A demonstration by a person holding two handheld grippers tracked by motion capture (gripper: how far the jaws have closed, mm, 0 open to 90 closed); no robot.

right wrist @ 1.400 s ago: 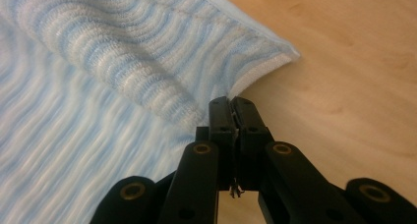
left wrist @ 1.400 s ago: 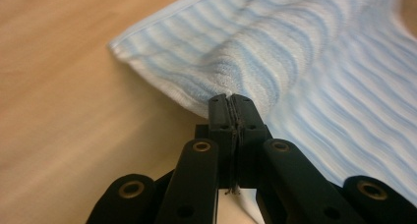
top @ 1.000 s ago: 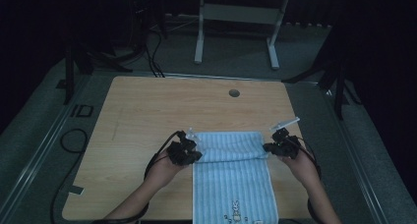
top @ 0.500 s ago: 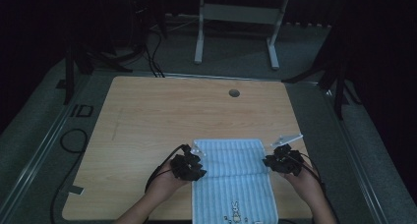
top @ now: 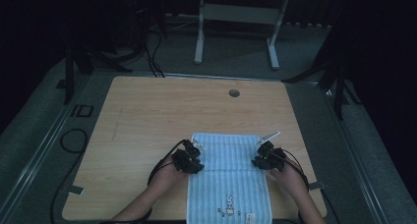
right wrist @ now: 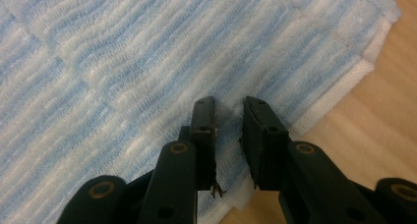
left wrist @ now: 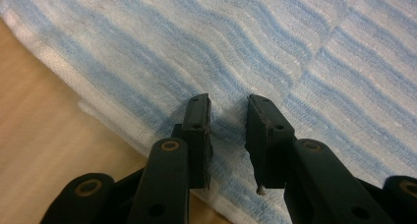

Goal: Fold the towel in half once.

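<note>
Dark floor surrounds the wooden worktop (top: 147,121), where a striped towel (top: 228,184) lies folded at its near edge. Left hand-held gripper (top: 189,161) and right hand-held gripper (top: 264,158) rest released over the side edges, probably having laid the fold flat.

A light wooden counter (top: 162,116) with a small round grommet hole (top: 234,93) at its 12 o'clock edge. Grey carpeted floor (top: 44,135) surrounds it. Black cables (top: 147,57) trail at 11 o'clock, and a white desk frame (top: 236,17) stands beyond at 12 o'clock.
</note>
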